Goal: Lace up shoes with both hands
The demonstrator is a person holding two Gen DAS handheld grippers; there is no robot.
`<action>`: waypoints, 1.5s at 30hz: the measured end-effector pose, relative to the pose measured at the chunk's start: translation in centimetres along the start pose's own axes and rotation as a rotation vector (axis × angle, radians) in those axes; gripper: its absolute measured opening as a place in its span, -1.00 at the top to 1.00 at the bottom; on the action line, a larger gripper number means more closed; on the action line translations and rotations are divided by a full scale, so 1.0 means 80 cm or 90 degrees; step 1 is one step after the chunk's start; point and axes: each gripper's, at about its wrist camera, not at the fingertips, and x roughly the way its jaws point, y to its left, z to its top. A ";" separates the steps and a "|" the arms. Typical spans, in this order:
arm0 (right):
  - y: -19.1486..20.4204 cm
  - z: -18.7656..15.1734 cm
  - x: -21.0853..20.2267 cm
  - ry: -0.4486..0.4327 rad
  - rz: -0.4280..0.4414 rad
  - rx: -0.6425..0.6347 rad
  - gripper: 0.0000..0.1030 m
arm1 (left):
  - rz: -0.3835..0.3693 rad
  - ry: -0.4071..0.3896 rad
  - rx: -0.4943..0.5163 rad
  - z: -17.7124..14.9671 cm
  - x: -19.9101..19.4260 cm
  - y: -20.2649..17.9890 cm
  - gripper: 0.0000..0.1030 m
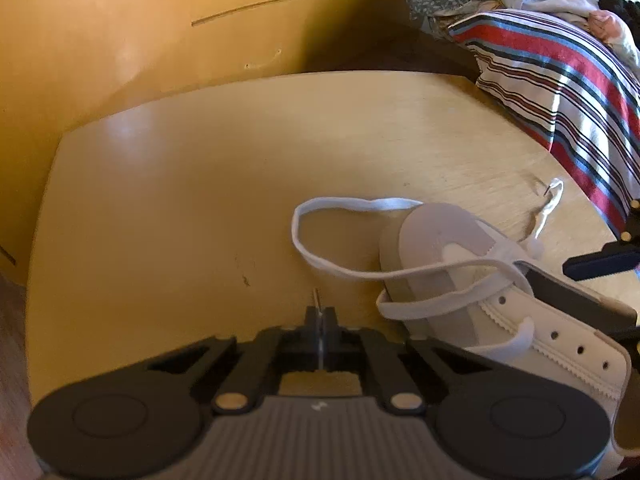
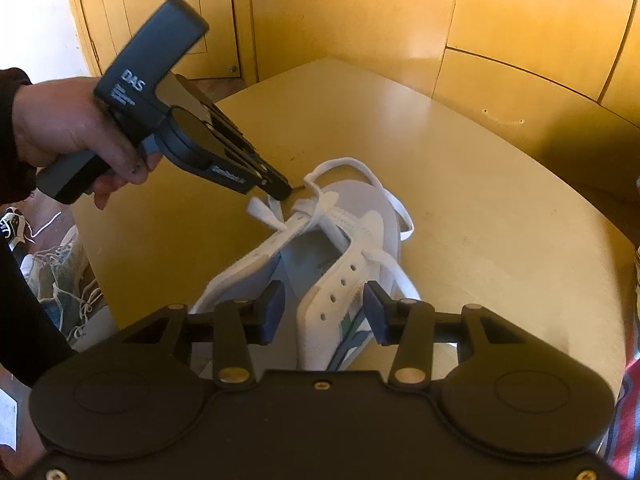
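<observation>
Left gripper [image 1: 320,316] is pinching shut on the flat white lace's [image 1: 332,264] tip; right gripper [image 2: 325,312] is straddling the eyelet flap of the white leather sneaker [image 2: 340,276] on the round wooden table [image 1: 180,200], jaws apart; upper eyelets still waiting
</observation>
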 end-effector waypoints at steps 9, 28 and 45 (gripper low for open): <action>-0.011 -0.005 0.006 0.015 0.024 0.040 0.12 | 0.156 -0.228 -0.053 0.013 -0.156 0.089 0.98; -0.027 -0.040 0.029 0.051 0.053 0.200 0.36 | 0.547 -0.518 -0.205 -0.027 -0.410 0.238 0.99; -0.013 -0.045 0.016 0.052 0.038 0.184 0.32 | 0.792 -0.521 -0.269 -0.089 -0.554 0.310 0.99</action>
